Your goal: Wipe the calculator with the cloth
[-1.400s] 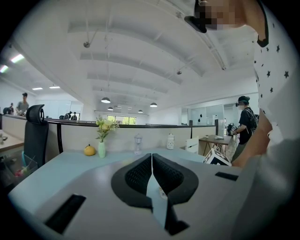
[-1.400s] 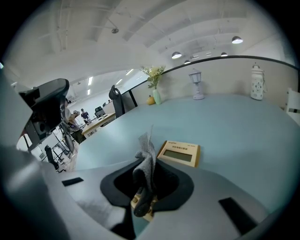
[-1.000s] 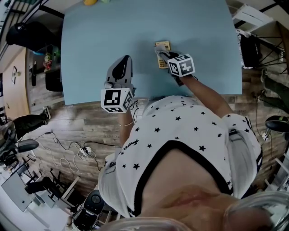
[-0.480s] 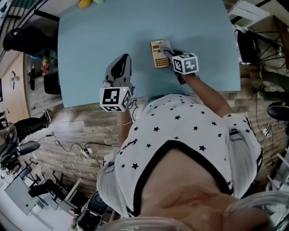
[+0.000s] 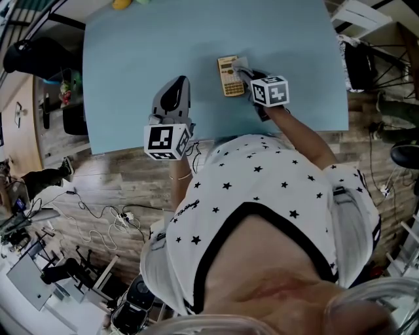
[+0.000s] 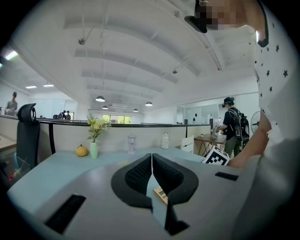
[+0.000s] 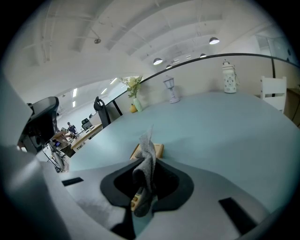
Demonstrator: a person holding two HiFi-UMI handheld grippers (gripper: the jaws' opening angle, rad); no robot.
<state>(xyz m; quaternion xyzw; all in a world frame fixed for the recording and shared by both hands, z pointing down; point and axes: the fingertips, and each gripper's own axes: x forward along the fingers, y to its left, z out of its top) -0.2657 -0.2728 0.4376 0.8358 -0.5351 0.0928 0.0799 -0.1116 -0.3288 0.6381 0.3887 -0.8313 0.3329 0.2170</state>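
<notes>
A tan calculator (image 5: 230, 76) lies flat on the light blue table (image 5: 131, 59); a corner of the calculator (image 6: 161, 194) shows through the gap under the left jaws. My right gripper (image 5: 243, 70) is at its right edge, shut on a grey cloth (image 5: 239, 67). In the right gripper view the cloth (image 7: 146, 161) stands crumpled between the jaws, with the calculator (image 7: 140, 151) just behind and below it. My left gripper (image 5: 177, 88) rests to the calculator's left, apart from it. Its jaws (image 6: 152, 158) are shut with nothing between them.
A yellow fruit (image 5: 122, 4) lies at the table's far edge. A vase of flowers (image 6: 94, 149), a small lantern (image 6: 131, 144) and a white jar (image 6: 165, 139) stand along that far side. The table's near edge runs just under both grippers. A person (image 6: 232, 123) stands in the background.
Over the second, my right gripper slid rightward with the cloth, from over the calculator's face to its right edge, then held still. The left gripper has not moved.
</notes>
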